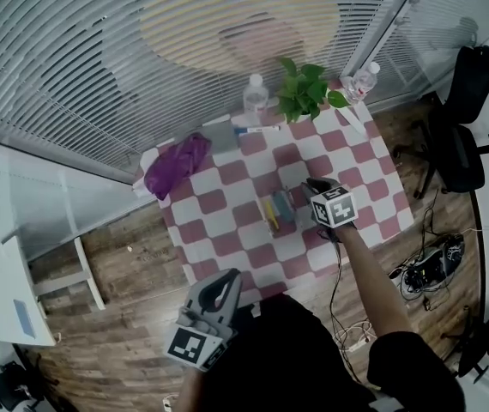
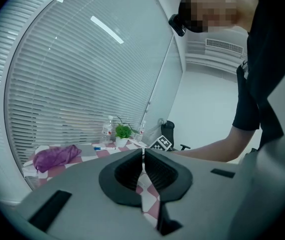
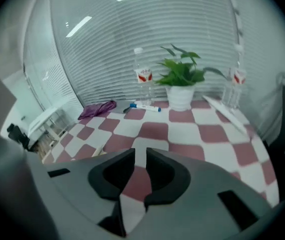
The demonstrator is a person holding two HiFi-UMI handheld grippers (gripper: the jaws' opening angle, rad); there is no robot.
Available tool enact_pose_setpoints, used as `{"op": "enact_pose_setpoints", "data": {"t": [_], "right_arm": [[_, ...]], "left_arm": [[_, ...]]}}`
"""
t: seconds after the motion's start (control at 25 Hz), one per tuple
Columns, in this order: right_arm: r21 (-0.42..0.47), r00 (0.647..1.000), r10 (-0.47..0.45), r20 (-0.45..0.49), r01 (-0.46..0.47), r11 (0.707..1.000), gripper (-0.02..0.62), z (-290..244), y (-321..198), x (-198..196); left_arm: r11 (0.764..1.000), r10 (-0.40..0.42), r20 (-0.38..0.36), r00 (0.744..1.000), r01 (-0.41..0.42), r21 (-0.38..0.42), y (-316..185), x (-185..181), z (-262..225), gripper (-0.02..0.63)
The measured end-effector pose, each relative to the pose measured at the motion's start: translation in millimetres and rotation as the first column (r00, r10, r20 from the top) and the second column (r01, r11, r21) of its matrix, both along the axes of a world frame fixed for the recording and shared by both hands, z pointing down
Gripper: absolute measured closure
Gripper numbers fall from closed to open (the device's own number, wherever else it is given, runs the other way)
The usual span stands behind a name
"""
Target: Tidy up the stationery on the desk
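The desk (image 1: 366,177) wears a red-and-white checked cloth. Near its middle lies a small cluster of stationery (image 1: 277,210): yellow stick-shaped pieces beside a blue-grey one, too small to name more closely.

The right claw (image 1: 313,184) hangs over the cloth just right of that cluster, angled downward. In the right gripper view the right claw (image 3: 140,156) has its jaws a narrow gap apart, with only checked cloth showing between them.

The left claw (image 1: 219,285) sits at the near edge of the desk, well apart from the cluster. In the left gripper view the left claw (image 2: 143,154) has its jaws together, only a thin slit between the tips, and grips nothing.

Along the far edge, by the window blinds, lie a blue-capped marker (image 1: 257,130), a flat grey item (image 1: 220,136) and a crumpled purple cloth (image 1: 178,163) at the left corner. Behind the marker stands a water bottle (image 1: 255,97), then a potted plant (image 1: 304,93) and a second bottle (image 1: 360,82). A long white strip (image 1: 353,120) lies just in front of that second bottle.
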State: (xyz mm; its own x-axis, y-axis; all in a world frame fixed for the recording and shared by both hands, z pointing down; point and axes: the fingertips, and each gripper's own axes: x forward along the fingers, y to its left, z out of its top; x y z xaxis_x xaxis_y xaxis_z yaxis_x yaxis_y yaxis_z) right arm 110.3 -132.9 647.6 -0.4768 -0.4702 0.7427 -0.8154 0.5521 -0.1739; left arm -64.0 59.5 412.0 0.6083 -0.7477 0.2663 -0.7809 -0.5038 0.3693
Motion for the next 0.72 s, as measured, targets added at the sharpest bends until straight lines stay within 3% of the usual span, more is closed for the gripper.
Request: {"op": "enact_pose_setpoints", "data": {"t": [0.08, 0.2, 0.48, 0.6, 0.72], "right_arm": [[0.106, 0.995, -0.085, -0.044, 0.089, 0.99, 0.509, -15, -21, -11], [0.216, 0.962, -0.22, -0.163, 0.253, 0.943, 0.498, -23, -47, -30], [0.205, 0.843, -0.422, -0.334, 0.502, 0.84, 0.44, 9, -96, -69], [0.19, 0.827, -0.433, -0.359, 0.519, 0.834, 0.433, 24, -116, -79], [0.2, 0.846, -0.407, -0.343, 0.49, 0.849, 0.407, 31, -133, -86]], "left_arm": [[1.0, -0.002, 0.01, 1.0, 0.002, 0.008, -3, -3, -1, 0.571], [1.0, -0.014, 0.013, 1.0, 0.014, -0.01, -5, -4, 2, 0.571], [0.999, -0.015, 0.029, 0.999, 0.016, -0.035, -20, -1, 8, 0.571], [0.999, -0.014, 0.045, 0.999, 0.017, -0.049, -26, -3, 13, 0.571], [0.998, -0.03, 0.03, 0.999, 0.031, -0.047, -36, 0, 10, 0.571]]}}
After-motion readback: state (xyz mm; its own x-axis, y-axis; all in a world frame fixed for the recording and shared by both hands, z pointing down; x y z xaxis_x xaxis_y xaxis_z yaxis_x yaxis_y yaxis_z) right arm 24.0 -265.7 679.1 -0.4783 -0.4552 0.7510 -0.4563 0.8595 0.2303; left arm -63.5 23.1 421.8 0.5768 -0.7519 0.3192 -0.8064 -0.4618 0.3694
